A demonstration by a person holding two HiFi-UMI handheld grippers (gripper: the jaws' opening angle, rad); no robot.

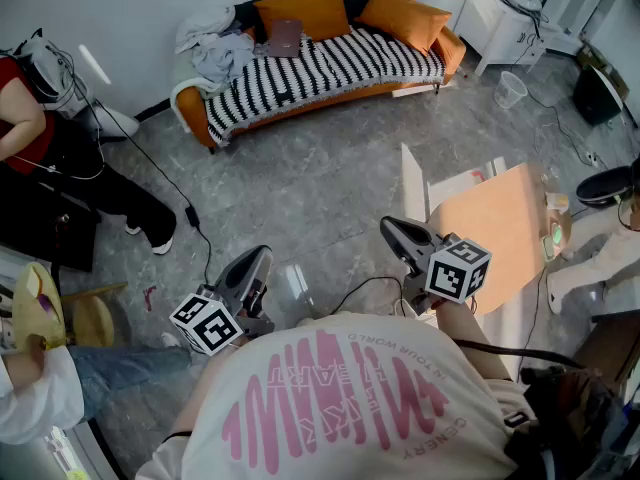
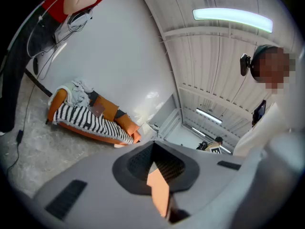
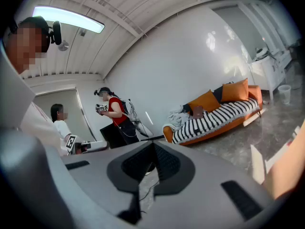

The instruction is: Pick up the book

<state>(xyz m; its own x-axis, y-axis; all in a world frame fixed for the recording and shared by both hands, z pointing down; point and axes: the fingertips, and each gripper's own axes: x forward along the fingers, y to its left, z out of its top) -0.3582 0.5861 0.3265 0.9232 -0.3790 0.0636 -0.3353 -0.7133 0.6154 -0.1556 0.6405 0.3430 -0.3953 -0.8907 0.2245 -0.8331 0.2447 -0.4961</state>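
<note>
The book [image 1: 285, 36], thin with a brownish cover, lies on the striped seat of the sofa [image 1: 330, 68] at the far side of the room, leaning by an orange cushion. It also shows small in the left gripper view as the book [image 2: 98, 109] and in the right gripper view as the book [image 3: 197, 112]. My left gripper [image 1: 256, 264] and right gripper [image 1: 396, 232] are held close to my chest, far from the sofa, both pointing toward it. Each gripper's jaws meet at the tips, left gripper [image 2: 153, 149], right gripper [image 3: 153, 144], with nothing between them.
Grey stone floor lies between me and the sofa, with a black cable [image 1: 190, 218] trailing across it. An orange tabletop [image 1: 500, 223] stands at my right. A person in red [image 1: 25, 128] is at the left. Crumpled clothes [image 1: 215, 43] sit on the sofa's left end.
</note>
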